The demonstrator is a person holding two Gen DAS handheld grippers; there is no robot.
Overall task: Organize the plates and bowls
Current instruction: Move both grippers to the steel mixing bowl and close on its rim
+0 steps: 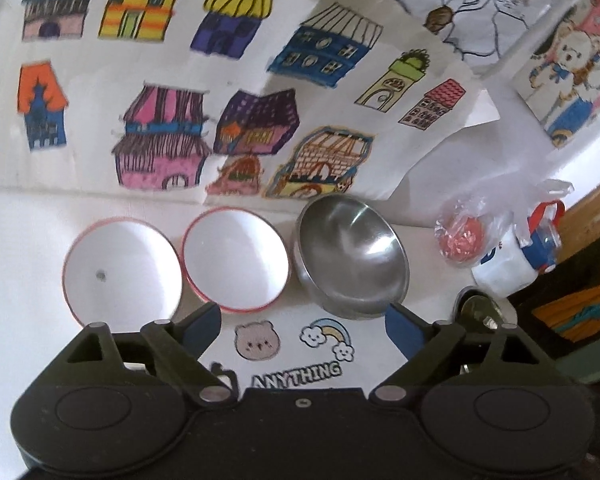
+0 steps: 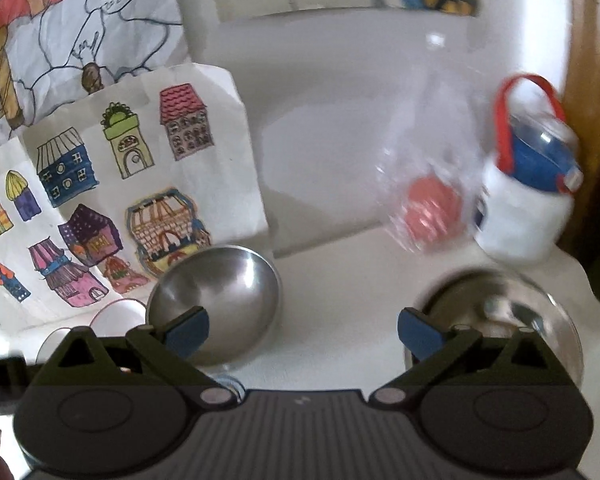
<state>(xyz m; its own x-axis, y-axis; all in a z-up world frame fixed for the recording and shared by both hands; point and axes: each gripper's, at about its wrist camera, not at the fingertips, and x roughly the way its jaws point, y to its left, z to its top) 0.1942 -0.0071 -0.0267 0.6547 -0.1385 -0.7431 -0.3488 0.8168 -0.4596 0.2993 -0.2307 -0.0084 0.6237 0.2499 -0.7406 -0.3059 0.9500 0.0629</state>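
Two white bowls with pink rims (image 1: pixel 122 270) (image 1: pixel 236 258) sit side by side on the white table, with a steel bowl (image 1: pixel 352 254) to their right. My left gripper (image 1: pixel 302 330) is open and empty, just in front of the second white bowl and the steel bowl. My right gripper (image 2: pixel 302 332) is open and empty. The steel bowl (image 2: pixel 216 300) lies behind its left finger. A second shiny steel dish (image 2: pixel 500 312) lies behind its right finger, and its edge shows in the left wrist view (image 1: pixel 478 304). The white bowls (image 2: pixel 116 316) peek in at the left.
Children's drawings of houses (image 1: pixel 172 80) lean on the wall behind the bowls. A clear bag with a pink round thing (image 1: pixel 460 240) and a white and blue bottle with a red strap (image 2: pixel 528 200) stand at the right. Stickers (image 1: pixel 296 340) mark the table.
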